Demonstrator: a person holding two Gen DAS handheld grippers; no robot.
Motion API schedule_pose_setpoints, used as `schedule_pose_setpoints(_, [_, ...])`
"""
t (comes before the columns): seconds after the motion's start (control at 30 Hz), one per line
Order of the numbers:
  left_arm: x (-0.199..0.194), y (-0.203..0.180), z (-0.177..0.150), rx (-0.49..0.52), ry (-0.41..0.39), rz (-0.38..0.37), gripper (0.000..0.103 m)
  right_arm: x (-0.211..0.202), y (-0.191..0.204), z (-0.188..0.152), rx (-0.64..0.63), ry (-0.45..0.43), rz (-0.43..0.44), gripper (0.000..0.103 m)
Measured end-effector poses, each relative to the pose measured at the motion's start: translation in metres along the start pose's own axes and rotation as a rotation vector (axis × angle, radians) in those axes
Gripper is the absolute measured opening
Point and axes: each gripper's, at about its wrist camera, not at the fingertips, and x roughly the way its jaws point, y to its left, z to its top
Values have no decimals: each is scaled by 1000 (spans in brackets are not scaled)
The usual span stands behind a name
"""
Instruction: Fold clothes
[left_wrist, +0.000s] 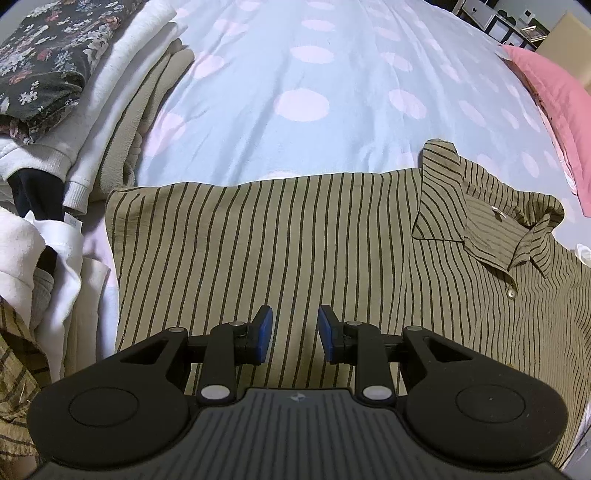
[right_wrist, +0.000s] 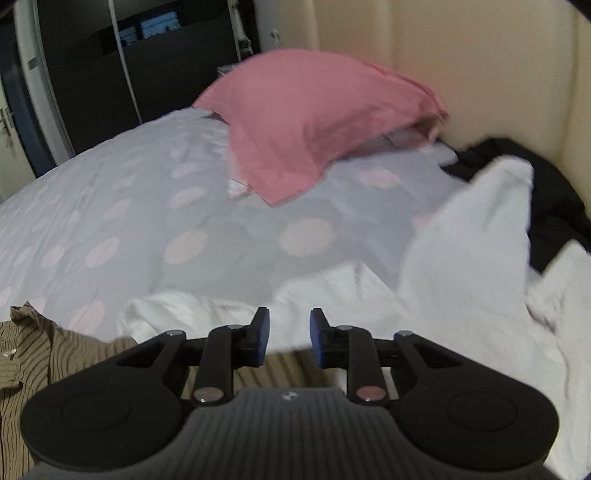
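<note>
Right now both sets of jaws stand parted and grip nothing: the left gripper (left_wrist: 294, 334) hangs over the shirt (left_wrist: 258, 251), spread flat under and ahead of it, so a shallow pinch may slip off. Beyond the right gripper (right_wrist: 287, 341) lies a white garment (right_wrist: 461, 266); snagging it could drag the shirt's edge askew.

The left gripper (left_wrist: 295, 334) is black; it has two thin fingers with blue pads (left_wrist: 264, 334) on the inner sides; small silver screws sit on the bars; two big round black parts stick out at the sides; a grey ridged block with a tiny white mark is in the middle; the right gripper (right_wrist: 289, 338) looks just the same, with blue pads (right_wrist: 263, 336), silver screws and a grey ridged block.
</note>
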Motion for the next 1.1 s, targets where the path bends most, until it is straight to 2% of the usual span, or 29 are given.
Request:
schedule_pose_setpoints(0.17, [2,-4,1,1,-1,13,25,5,-21,-16,53,67,13,29])
schedule_pose_setpoints(0.27, [5,-9,0,13,2,21,25,13,-23,-20,83,78,9,38])
schedule_pose_setpoints(0.33, [7,-14,0,24,6,27,25,18,-23,-22,105,82,14,37])
schedule_pose_setpoints(0.4, [8,-17,-1,33,9,30,25,22,-22,-23,129,84,45,27])
schedule_pose_setpoints(0.43, [9,-18,-2,36,9,31,25,20,-19,-21,120,81,72,3])
schedule_pose_setpoints(0.53, [12,-21,-1,40,15,30,25,7,-7,-14,65,43,104,2])
schedule_pose_setpoints(0.63, [13,-23,0,46,17,26,25,-11,2,-9,77,28,147,2])
schedule_pose_setpoints(0.87, [3,-32,0,60,-3,-15,25,-52,60,2,47,15,259,1])
schedule_pose_setpoints(1.03, [-7,-35,-1,55,-22,-37,25,-60,126,1,-22,63,345,1])
schedule_pose_setpoints(1.1, [-9,-34,-1,52,-28,-42,25,-55,155,-3,-66,90,353,1])
